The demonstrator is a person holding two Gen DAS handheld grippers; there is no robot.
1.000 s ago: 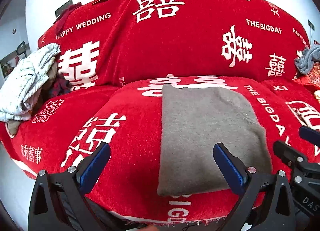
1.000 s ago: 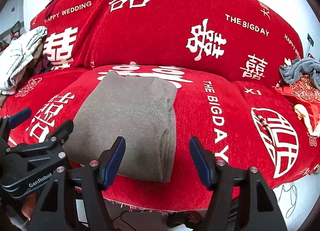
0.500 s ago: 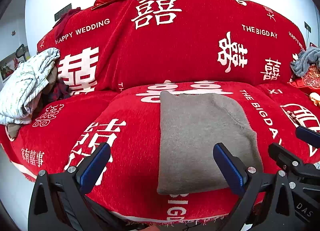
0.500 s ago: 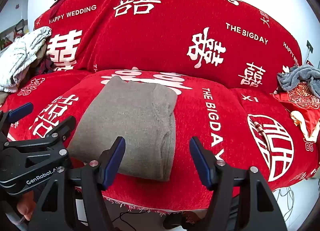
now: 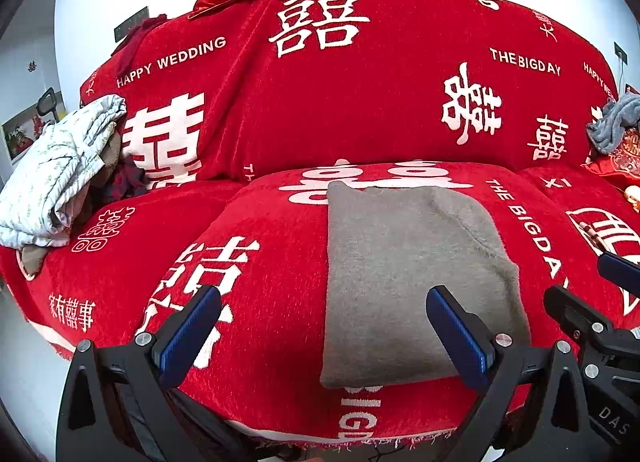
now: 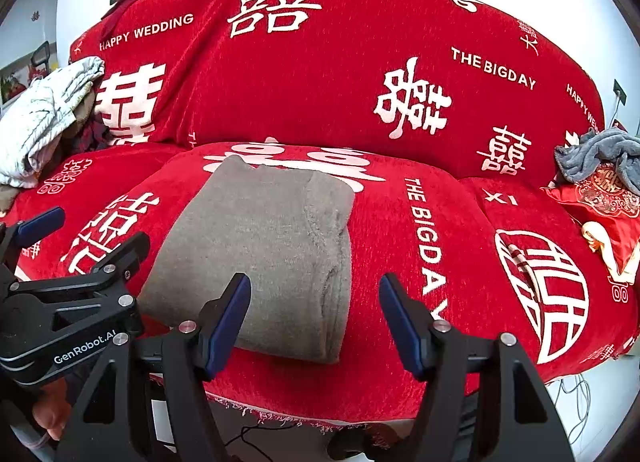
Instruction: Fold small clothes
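Hovering between folds over the grey garment (image 5: 412,282), both grippers released and empty. Lying flat on the middle seat cushion of the red-covered sofa (image 5: 360,102), already doubled into a tall rectangle, doubled layers showing along its right side in the right wrist view. Left gripper (image 5: 320,330) spread wide, straddling the garment's near left corner without touching: right finger in front of the cloth's lower middle, left finger out over bare red cover to the garment's left. Right gripper (image 6: 314,316) likewise parted, holding nothing, set at the garment's near right corner, left finger in front of the cloth, right finger beyond its edge over the cover. Judging from this, a further fold probably in hand: calls for lowering both sets of fingers onto the near edge, pinching all layers at each corner, then carrying that edge away toward the garment's far end. Off to the garment's left, a heap of pale clothes (image 5: 52,174); far to its right, a grey-blue cloth (image 6: 600,154).
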